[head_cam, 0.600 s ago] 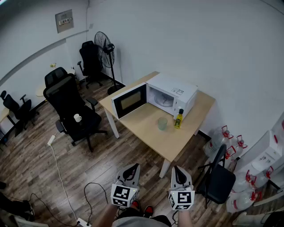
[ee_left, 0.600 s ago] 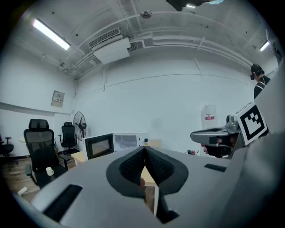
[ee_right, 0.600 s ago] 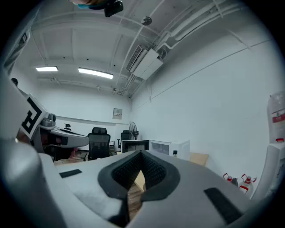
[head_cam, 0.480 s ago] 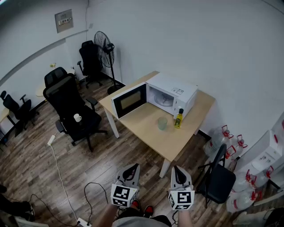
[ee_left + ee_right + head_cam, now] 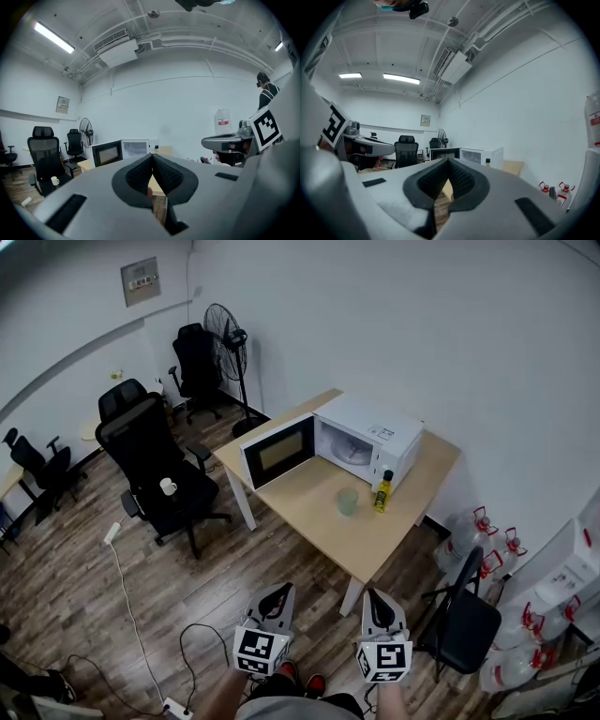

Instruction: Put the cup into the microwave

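Well ahead of left hand-held gripper [image 5: 275,601] and right hand-held gripper [image 5: 377,606], cup [image 5: 348,502] stands on tabletop [image 5: 375,542] by open microwave [image 5: 373,427], bottle [image 5: 382,491] beside it. Both jaw pairs together, nothing held.

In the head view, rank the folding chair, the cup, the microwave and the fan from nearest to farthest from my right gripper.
1. Folding chair, just right of the right gripper.
2. Cup, ahead on the table.
3. Microwave, behind the cup, door open.
4. Fan, in the far corner to the left.
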`<state>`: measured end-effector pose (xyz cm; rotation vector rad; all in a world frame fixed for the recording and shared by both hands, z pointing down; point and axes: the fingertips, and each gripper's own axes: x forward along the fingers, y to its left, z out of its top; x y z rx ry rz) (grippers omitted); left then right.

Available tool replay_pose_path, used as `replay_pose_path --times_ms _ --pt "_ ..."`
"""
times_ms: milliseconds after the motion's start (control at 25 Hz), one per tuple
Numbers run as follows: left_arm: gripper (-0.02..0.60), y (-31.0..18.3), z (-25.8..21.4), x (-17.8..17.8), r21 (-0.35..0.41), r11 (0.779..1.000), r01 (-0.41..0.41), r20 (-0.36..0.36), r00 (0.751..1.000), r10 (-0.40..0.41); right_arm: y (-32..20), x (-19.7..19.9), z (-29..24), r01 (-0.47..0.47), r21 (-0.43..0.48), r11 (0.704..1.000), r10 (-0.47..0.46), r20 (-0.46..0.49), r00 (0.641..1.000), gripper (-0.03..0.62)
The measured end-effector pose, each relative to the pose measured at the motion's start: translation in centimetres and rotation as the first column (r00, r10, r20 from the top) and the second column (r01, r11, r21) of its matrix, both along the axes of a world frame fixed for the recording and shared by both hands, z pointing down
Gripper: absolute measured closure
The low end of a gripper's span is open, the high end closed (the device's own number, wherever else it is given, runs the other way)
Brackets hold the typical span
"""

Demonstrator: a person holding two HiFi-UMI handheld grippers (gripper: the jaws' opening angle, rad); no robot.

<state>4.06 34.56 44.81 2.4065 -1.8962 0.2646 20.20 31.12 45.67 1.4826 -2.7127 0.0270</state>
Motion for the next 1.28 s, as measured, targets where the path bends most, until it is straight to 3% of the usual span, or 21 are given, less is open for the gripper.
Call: replay_pose_path --times_ms 520,1000,1280 --pt "0.558 -6.4 0.9 -2.9 -0.010 1.000 0.005 -0.001 1.000 -0.005 -6.1 -2.5 1.3 0.001 -0.016 1.000 -0.001 -0.015 1.000 0.577" --pt "0.558 -24.9 2.3 -8.1 -0.059 0.991 -0.124 0.006 0.992 0.125 -21.8 -7.0 3.3 -0.143 -0.079 0.987 0.142 -0.019 0.990 0.577" --pt "0.558 -33.2 3.9 -8.6 -0.110 0.968 -0.225 -0.006 0.974 0.226 -28.3 -8.1 5.5 -0.235 -0.140 0.962 0.231 -0.039 0.972 0.577"
